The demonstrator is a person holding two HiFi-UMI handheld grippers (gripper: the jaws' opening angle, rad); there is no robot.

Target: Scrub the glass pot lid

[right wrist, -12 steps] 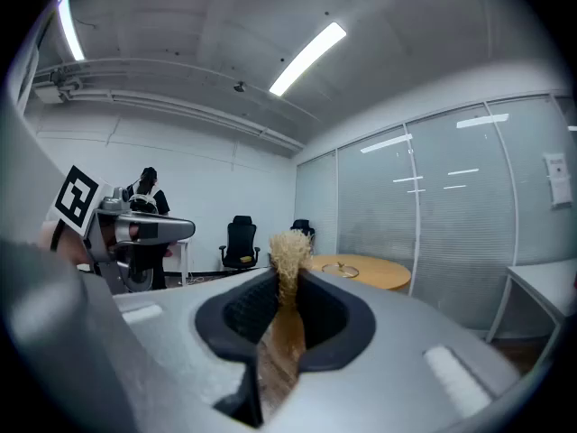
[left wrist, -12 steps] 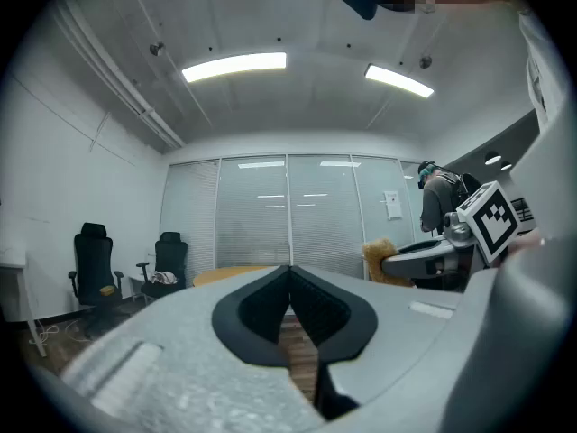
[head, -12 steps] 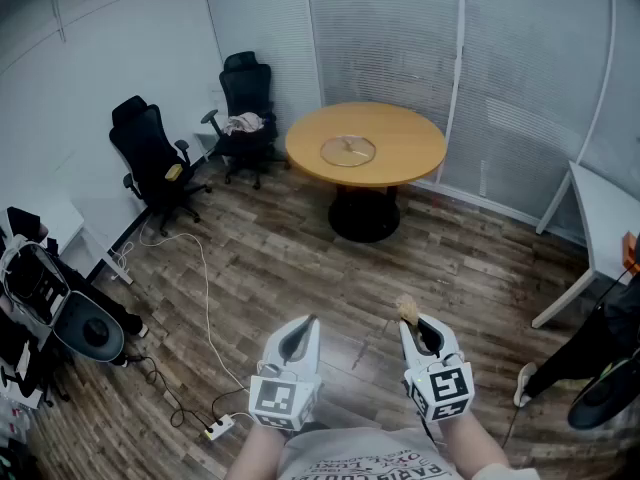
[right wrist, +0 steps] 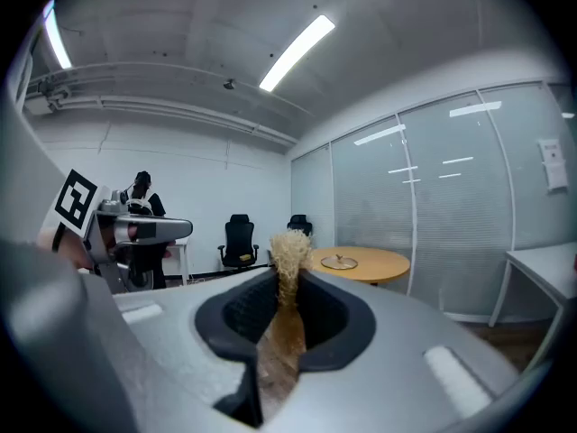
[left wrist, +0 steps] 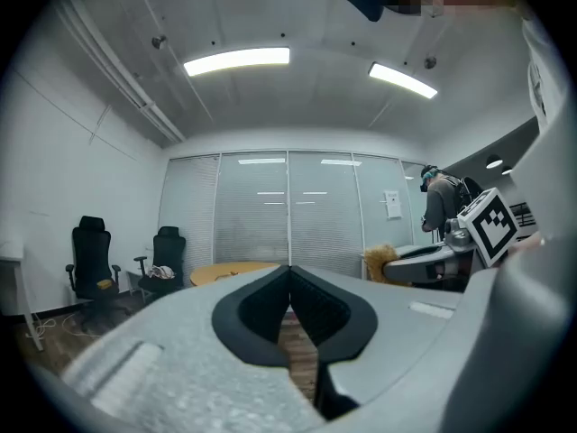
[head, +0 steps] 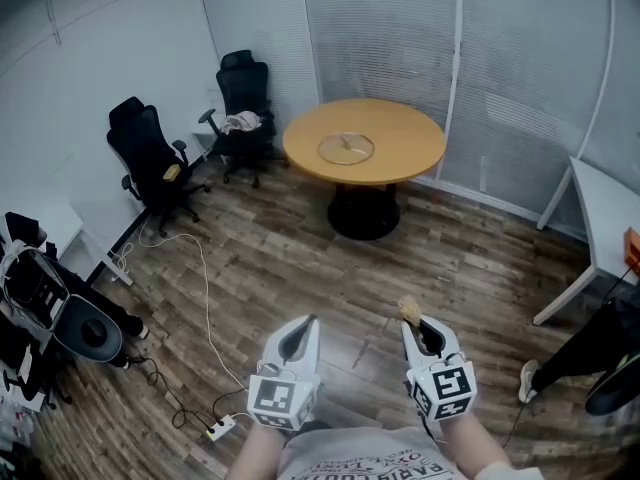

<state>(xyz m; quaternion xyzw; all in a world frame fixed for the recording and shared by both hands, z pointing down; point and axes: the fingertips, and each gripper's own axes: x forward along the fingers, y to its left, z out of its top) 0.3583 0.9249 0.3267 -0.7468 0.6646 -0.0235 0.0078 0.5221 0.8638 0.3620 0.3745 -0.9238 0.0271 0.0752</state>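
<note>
Glass lid (head: pixel 346 148) on round wooden table (head: pixel 412 140); plank floor (head: pixel 300 258), black chairs (head: pixel 150 158).

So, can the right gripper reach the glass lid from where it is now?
Probably not yet. The right gripper, shut on a fibrous scrubber, is held near the body, while the glass lid lies on the round table across the wooden floor. Nothing blocks the way.

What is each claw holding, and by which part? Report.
Right claw grips a scrubber by its lower end, tuft poking out. Left claw is shut, empty.
</note>
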